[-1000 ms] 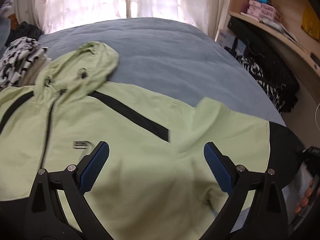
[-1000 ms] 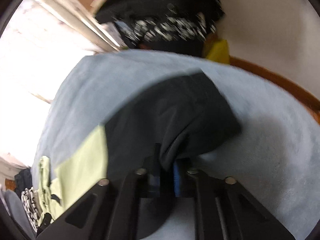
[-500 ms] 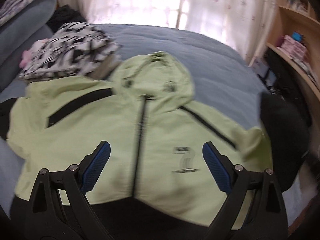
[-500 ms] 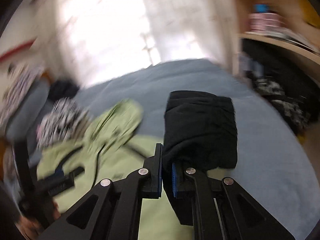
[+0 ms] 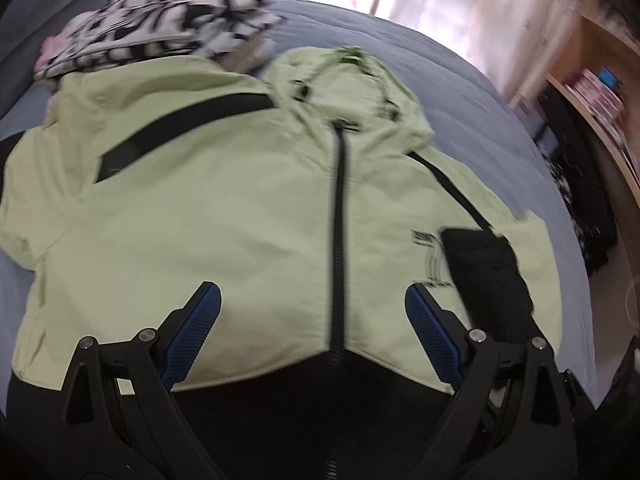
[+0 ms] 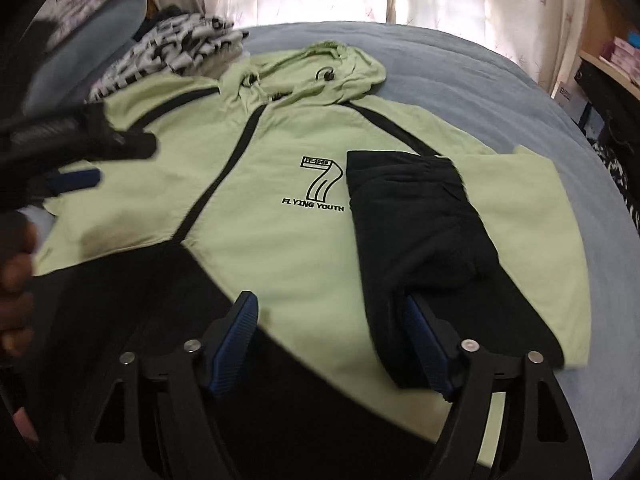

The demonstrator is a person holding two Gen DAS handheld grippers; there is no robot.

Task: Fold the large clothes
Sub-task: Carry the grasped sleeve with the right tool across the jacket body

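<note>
Jacket (image 6: 280, 248) lengthwise, hood (image 6: 320, 68) windowward (both hand-held grippers (image 5: 312, 332) (image 6: 332, 344) released, empty)

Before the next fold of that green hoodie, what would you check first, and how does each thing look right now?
1. Right gripper open, black sleeve released: ok.
2. Left gripper open, holding nothing: ok.
3. Black sleeve lies folded across the hoodie front: ok.
4. Other sleeve folded in: not ok; it lies out to the side.
5. Hood flat: cannot tell, some rumpling.
6. Patterned clothes clear of the hoodie: not ok; they touch its shoulder.
</note>
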